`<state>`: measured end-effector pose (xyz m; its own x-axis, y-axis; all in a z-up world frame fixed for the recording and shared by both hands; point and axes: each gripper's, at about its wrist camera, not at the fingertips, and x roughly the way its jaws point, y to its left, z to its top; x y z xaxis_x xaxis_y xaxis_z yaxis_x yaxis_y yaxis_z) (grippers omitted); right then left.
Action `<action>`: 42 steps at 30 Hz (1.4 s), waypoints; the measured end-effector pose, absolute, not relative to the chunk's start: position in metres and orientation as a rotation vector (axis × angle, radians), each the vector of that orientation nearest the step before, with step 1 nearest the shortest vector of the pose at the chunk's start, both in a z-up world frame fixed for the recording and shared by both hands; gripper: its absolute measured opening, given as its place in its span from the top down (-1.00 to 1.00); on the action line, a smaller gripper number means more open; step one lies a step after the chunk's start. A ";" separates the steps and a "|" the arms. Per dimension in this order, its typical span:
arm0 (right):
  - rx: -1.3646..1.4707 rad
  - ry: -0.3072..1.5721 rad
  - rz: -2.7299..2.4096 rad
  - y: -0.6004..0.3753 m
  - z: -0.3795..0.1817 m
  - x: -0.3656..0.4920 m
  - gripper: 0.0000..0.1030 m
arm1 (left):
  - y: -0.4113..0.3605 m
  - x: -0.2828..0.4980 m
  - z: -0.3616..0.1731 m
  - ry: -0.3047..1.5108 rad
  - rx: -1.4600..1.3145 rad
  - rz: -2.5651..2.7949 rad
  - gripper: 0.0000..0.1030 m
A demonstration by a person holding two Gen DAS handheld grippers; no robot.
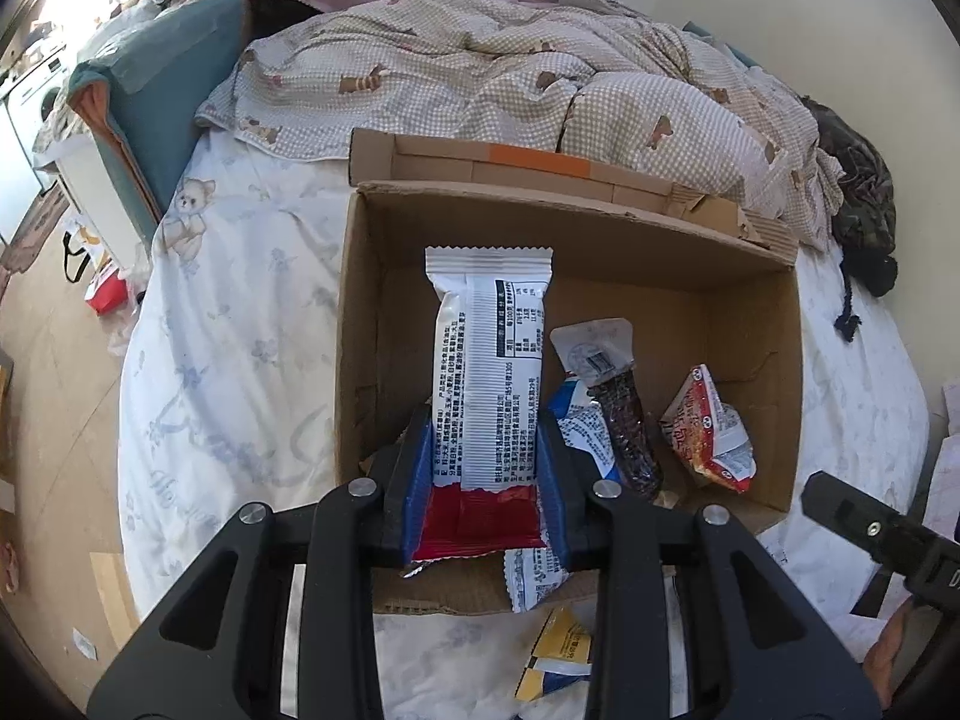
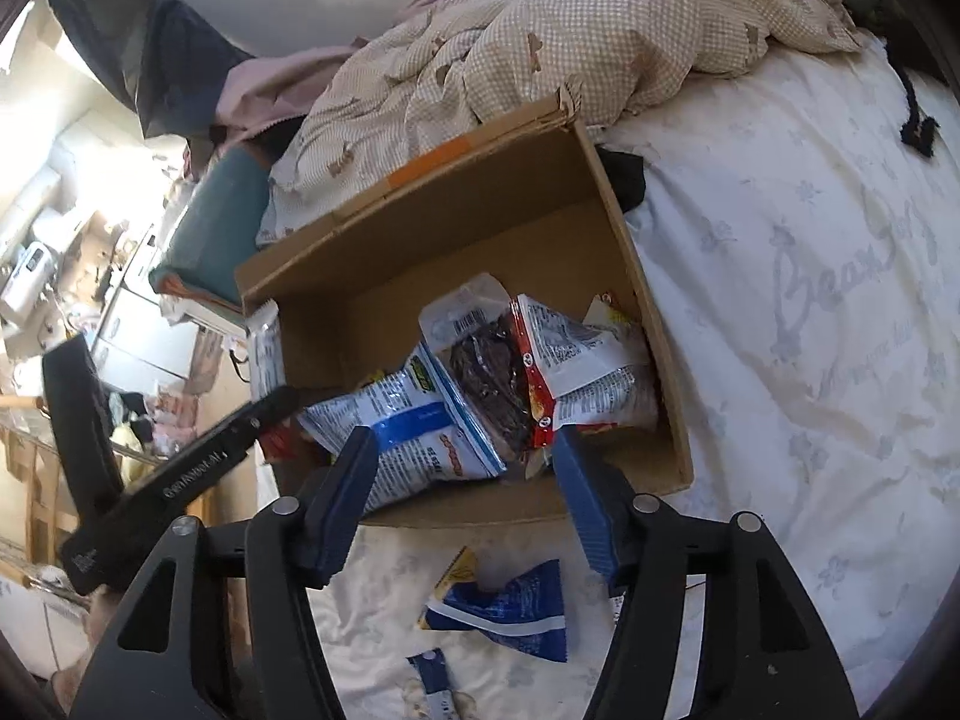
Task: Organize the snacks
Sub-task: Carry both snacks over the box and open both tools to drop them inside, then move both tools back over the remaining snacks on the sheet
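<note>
I'm pinching a long white snack bar wrapper (image 1: 489, 360) in my left claw (image 1: 486, 480) by its red end, over the cardboard box (image 1: 750, 324). It's looking light and crinkly. Right claw (image 2: 462, 516) is hanging spread, empty.

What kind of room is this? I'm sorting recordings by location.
Most likely a bedroom: the cardboard box sits on a bed sheet, beside a rumpled checked quilt and a teal pillow.
</note>
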<state>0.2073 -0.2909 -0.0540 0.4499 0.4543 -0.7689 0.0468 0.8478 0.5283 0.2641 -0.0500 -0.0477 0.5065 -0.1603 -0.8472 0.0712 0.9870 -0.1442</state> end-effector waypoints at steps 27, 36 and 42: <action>0.509 1.092 0.265 -0.286 -0.044 0.201 -0.58 | -0.041 0.228 -0.026 0.989 -0.151 -0.145 -0.69; 0.544 1.105 0.250 -0.289 -0.043 0.180 -0.58 | -0.028 0.195 -0.018 0.969 -0.131 -0.126 -0.69; 0.543 1.108 0.246 -0.290 -0.040 0.162 -0.58 | -0.017 0.168 -0.023 0.998 -0.145 -0.102 -0.69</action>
<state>0.1620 -0.2895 -0.0395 0.4361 0.4496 -0.7795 0.0770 0.8444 0.5301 0.1685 -0.0172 -0.0226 0.5384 -0.1521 -0.8289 0.0190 0.9855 -0.1686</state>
